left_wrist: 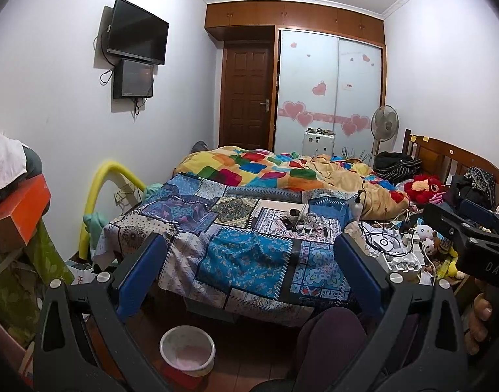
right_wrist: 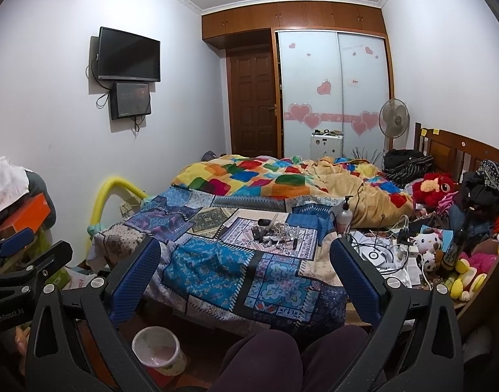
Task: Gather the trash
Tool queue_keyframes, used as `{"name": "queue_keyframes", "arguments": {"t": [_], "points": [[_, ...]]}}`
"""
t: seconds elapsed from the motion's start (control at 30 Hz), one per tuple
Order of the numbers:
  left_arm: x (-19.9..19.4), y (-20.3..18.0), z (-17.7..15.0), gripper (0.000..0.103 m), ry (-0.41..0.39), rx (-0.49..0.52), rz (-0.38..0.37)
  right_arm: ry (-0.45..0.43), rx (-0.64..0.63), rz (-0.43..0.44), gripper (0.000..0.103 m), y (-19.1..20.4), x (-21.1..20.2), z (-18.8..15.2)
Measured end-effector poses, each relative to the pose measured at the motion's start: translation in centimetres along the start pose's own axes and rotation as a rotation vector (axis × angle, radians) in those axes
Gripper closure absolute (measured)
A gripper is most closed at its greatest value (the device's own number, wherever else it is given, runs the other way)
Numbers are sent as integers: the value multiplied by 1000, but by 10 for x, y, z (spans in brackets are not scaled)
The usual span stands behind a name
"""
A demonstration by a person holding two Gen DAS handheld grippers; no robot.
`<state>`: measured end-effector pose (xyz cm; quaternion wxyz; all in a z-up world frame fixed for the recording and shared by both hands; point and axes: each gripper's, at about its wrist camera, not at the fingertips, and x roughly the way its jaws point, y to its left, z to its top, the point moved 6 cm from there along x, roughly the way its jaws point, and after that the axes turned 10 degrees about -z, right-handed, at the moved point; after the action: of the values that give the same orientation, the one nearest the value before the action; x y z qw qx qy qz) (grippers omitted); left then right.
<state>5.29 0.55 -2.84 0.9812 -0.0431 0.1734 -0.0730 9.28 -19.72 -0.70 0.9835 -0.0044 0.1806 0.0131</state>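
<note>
Bedroom, viewed from the near end of a bed (left_wrist: 249, 254) that fills the centre of both views. A blue patchwork cover (right_wrist: 216, 271) lies over its near half; a multicoloured quilt (left_wrist: 265, 170) is bunched over the far half. A wooden headboard (right_wrist: 455, 150) runs along the right side. On the far wall stand a frosted sliding wardrobe (left_wrist: 327, 88) with pink heart stickers and, left of it, a brown door (left_wrist: 246, 94). Two dark screens (right_wrist: 128, 55) are mounted on the left wall, one above the other. A pedestal fan (right_wrist: 393, 117) stands at far right.

Left gripper (left_wrist: 249, 271): jaws spread wide, nothing between them, held above the near bed edge. Right gripper (right_wrist: 246, 274): likewise wide apart and empty. Each appears at the edge of the other's view.

Trash container: a pale round bin (left_wrist: 187, 349) sits on the floor at near left, just off the foot of the bed, below the left gripper. Its contents cannot be made out.

Loose items for collection: a cluster of small objects and cables (right_wrist: 275, 228) lies mid-bed on the patchwork cover, well apart from the bin. Individual pieces are too small to identify. A pump bottle (right_wrist: 345, 214) stands just right of the cluster. Soft toys (right_wrist: 435, 186), chargers and clothing crowd the right side of the bed near the headboard.

A person's knees in dark trousers (right_wrist: 282, 359) show at the bottom centre.
</note>
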Motion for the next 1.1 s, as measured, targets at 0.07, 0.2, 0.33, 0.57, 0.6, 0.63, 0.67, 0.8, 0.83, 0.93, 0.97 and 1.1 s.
{"name": "queue_keyframes", "arguments": {"t": [0.07,0.2,0.33,0.57,0.6,0.63,0.67,0.8,0.83,0.93,0.97,1.1], "points": [[0,0,0,0,1,-1,0,2,-2,0,0,1,1,-2],[0,0,-1,0,1,-2,0,2,-3,0,0,2,2,-6],[0,0,-2,0,0,-3,0,2,-4,1,0,2,3,-9],[-1,0,-3,0,0,-3,-1,1,-5,0,0,3,3,-9],[0,1,-1,0,1,-3,-2,2,-5,0,0,2,2,-8],[0,1,-1,0,1,-4,-2,2,-5,0,0,2,2,-9],[0,1,-2,0,1,-4,-2,2,-4,0,0,3,2,-8],[-1,1,0,0,1,-5,-3,2,-3,-1,0,3,2,-8],[-1,1,0,0,1,-5,-3,3,-4,-1,0,3,2,-9],[-1,1,0,0,1,-5,-2,2,-5,-1,0,3,2,-9],[0,2,-1,0,1,-6,-2,2,-5,-1,0,3,2,-9],[0,2,0,0,2,-5,-4,4,-3,-2,0,3,2,-9]]}}
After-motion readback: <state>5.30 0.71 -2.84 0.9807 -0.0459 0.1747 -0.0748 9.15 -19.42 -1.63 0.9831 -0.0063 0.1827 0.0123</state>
